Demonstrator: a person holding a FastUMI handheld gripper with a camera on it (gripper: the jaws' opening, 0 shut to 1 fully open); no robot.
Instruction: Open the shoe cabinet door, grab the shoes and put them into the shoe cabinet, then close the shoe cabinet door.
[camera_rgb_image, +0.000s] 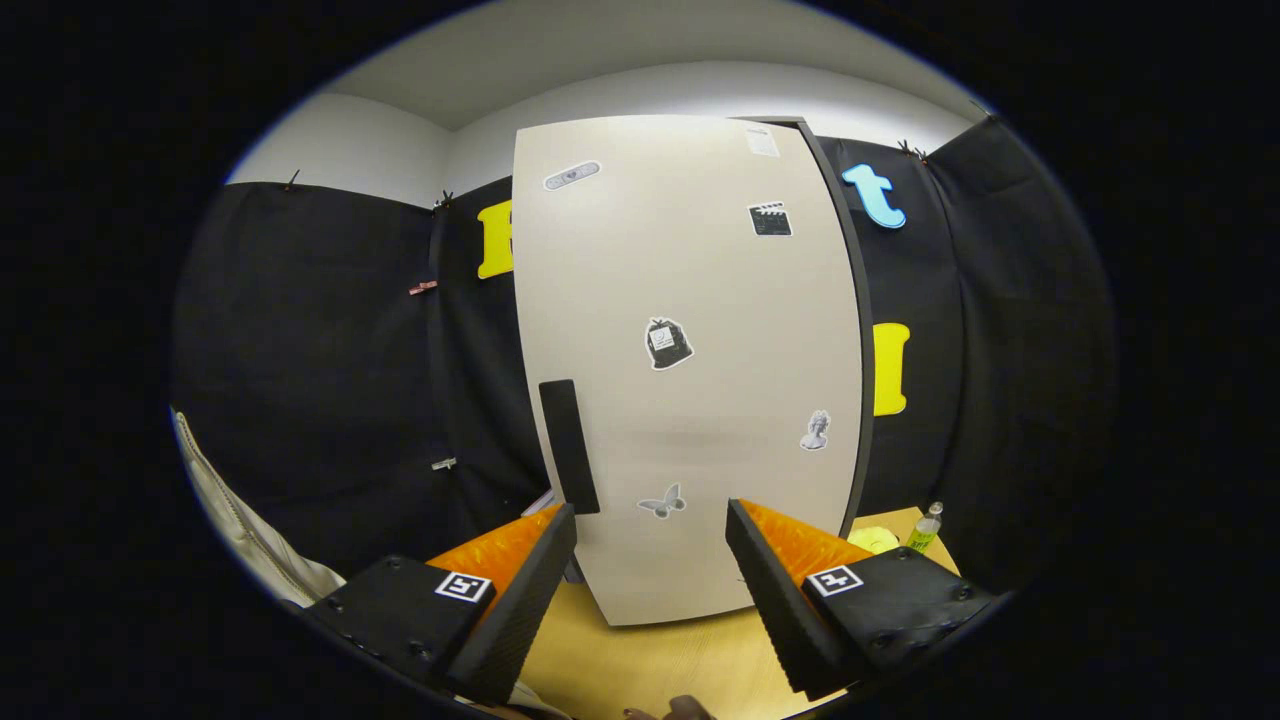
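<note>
Cabinet door first: the tall, flat, pale beige shoe cabinet door (690, 330) stands upright just ahead of the gripper (650, 520) and looks shut. It rests on a light wooden table top (640, 660). A long, thin black handle (568, 445) runs up and down near the door's left side. Its bottom end is right beside the tip of the left finger (525, 590), but I cannot tell if they touch.

The two fingers are spread wide apart and hold nothing. The right finger (775, 590) points at the lower part of the door, to the right of the handle. Between the two finger tips you can see the bare door and a small grey butterfly sticker (662, 501).

More stickers dot the door: a dark bag-shaped sticker (668, 344) in the middle, a small grey statue-head sticker (816, 430) lower on the right, a black movie clapper sticker (770, 219) up high, and a long grey plaster-shaped sticker (571, 175) near the top left.

Beyond the right finger, past the door's dark right edge, a small clear bottle with a green label (926, 528) stands on the table. A yellow lump (873, 540) lies just beside it. Off to the left, near the left finger, a cream cloth with a seam (250, 540) hangs down. Black cloth walls stand behind everything.
</note>
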